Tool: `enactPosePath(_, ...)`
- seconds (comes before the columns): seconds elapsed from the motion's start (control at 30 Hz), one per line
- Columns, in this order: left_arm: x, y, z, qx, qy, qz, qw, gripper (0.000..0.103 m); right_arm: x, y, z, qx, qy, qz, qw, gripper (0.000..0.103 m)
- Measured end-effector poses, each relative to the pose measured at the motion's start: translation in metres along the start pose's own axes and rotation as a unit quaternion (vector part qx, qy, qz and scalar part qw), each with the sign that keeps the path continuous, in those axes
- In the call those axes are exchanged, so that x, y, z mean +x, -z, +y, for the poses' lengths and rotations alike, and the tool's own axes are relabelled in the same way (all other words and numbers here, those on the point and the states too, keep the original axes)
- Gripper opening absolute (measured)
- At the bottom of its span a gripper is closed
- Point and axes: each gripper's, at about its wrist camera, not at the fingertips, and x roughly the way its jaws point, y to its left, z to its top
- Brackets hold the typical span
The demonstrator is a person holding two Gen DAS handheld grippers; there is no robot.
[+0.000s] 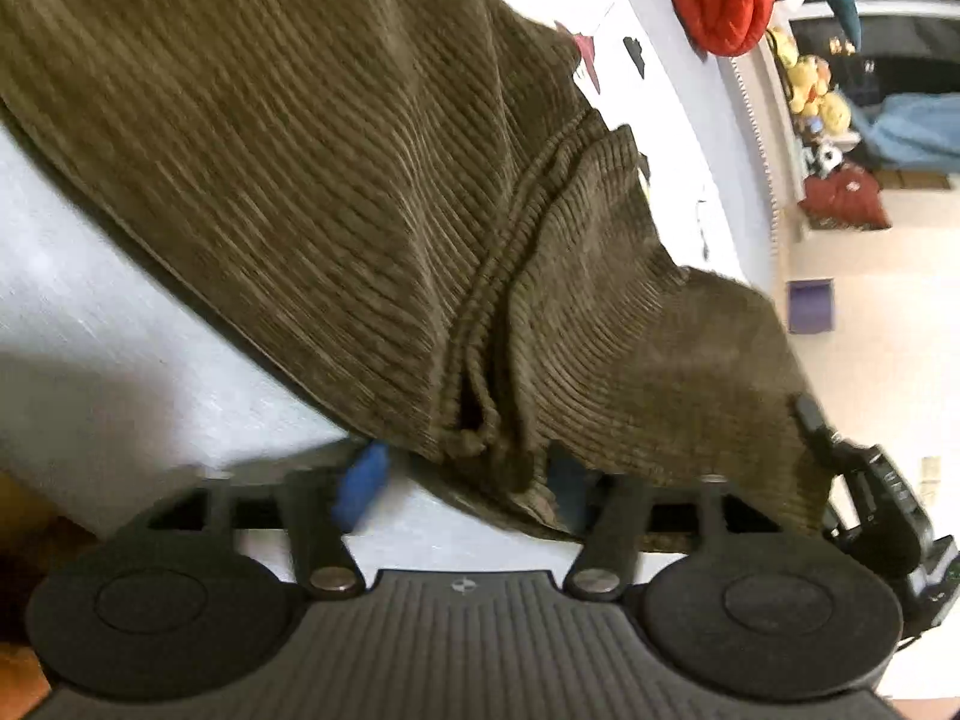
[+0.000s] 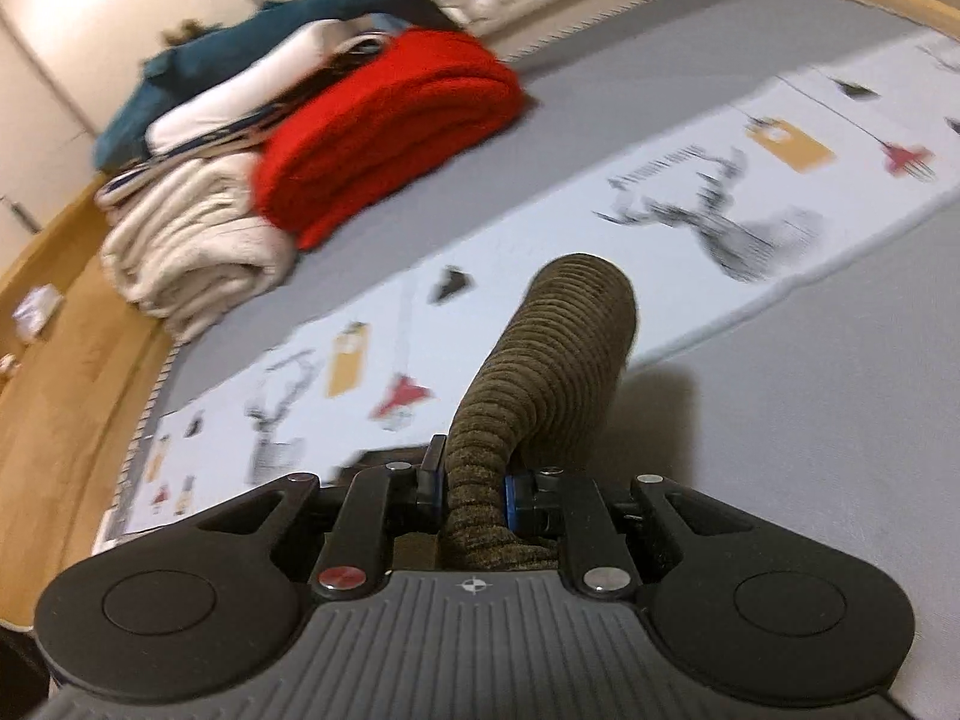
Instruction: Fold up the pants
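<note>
The olive-brown corduroy pants (image 1: 372,180) fill the left wrist view, draped over the grey bed surface (image 1: 90,300). My left gripper (image 1: 468,480) stands wide open, its blue pads (image 1: 363,483) on either side of a bunched fold of the pants' edge. In the right wrist view my right gripper (image 2: 471,489) is shut on a rolled bunch of the same corduroy fabric (image 2: 558,354), which sticks up above the bed. The right gripper also shows at the pants' edge in the left wrist view (image 1: 864,492).
A stack of folded clothes, red (image 2: 384,132), cream (image 2: 192,246) and white with teal on top, sits at the far side of the bed. A white printed runner (image 2: 660,204) crosses the grey cover. Wooden bed frame (image 2: 66,372) at left. Plush toys (image 1: 810,90) lie beyond the bed.
</note>
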Motion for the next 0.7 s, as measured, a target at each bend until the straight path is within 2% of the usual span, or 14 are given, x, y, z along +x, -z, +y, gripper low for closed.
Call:
enactPosePath(0.07, -0.009, -0.007, -0.003, 0.014, -0.017, -0.015, 0.9996, 0.083, 0.002, 0.009, -0.026, 0.031, 0.009, -0.003, 0.999, 0.017)
enactPosePath(0.17, -0.020, -0.018, -0.007, 0.022, -0.035, -0.031, 0.9987, 0.084, 0.007, 0.022, -0.064, 0.080, 0.020, -0.003, 0.997, 0.019)
enactPosePath(0.27, -0.029, -0.021, -0.012, 0.041, -0.052, -0.050, 0.9966, 0.084, 0.013, 0.035, -0.094, 0.123, 0.021, -0.002, 0.992, 0.027)
enactPosePath(0.33, -0.030, -0.018, -0.023, 0.062, -0.060, -0.060, 0.9945, 0.084, 0.016, 0.041, -0.111, 0.148, 0.017, -0.006, 0.989, 0.038)
enactPosePath(0.47, -0.024, 0.002, -0.043, 0.098, -0.066, -0.064, 0.9910, 0.087, 0.013, 0.045, -0.136, 0.182, 0.004, 0.010, 0.983, 0.047)
enactPosePath(0.53, -0.016, 0.015, -0.047, 0.089, -0.063, -0.064, 0.9920, 0.087, 0.009, 0.043, -0.145, 0.195, -0.006, -0.002, 0.981, 0.050)
enactPosePath(0.7, 0.008, 0.064, -0.048, 0.008, -0.039, -0.078, 0.9962, 0.087, 0.008, 0.036, -0.161, 0.207, -0.023, 0.000, 0.978, 0.051)
